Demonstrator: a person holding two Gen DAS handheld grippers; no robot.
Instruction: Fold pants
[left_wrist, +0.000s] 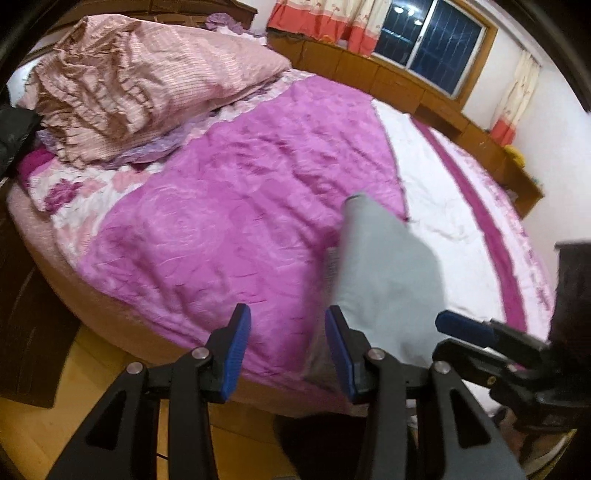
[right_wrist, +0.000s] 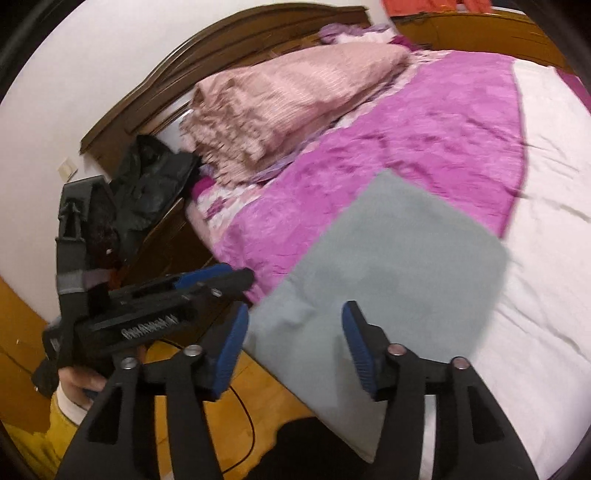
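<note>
Both tongs (left_wrist: 288, 354) (right_wrist: 295, 347) agape above pants (right_wrist: 388, 266)

One folded grey fabric pants (right_wrist: 388, 273) lies on one round bed with a magenta-and-white quilted cover (left_wrist: 229, 221). One crumpled pink striped duvet (left_wrist: 147, 77), one dark-paned window (left_wrist: 436, 44), two black blue-padded grippers (left_wrist: 288, 354) (right_wrist: 295, 347).

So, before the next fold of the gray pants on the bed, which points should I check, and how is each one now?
1. Left gripper empty, jaws apart: ok.
2. Right gripper empty, jaws apart, pads off the cloth: ok.
3. Gray pants lie flat on the bed cover: ok.
4. Near edge of the pants fully on the bed: not ok, it reaches over the bed's edge.
5. Layers neatly aligned: cannot tell, picture blurred.
6. Striped quilt clear of the pants: ok.
</note>
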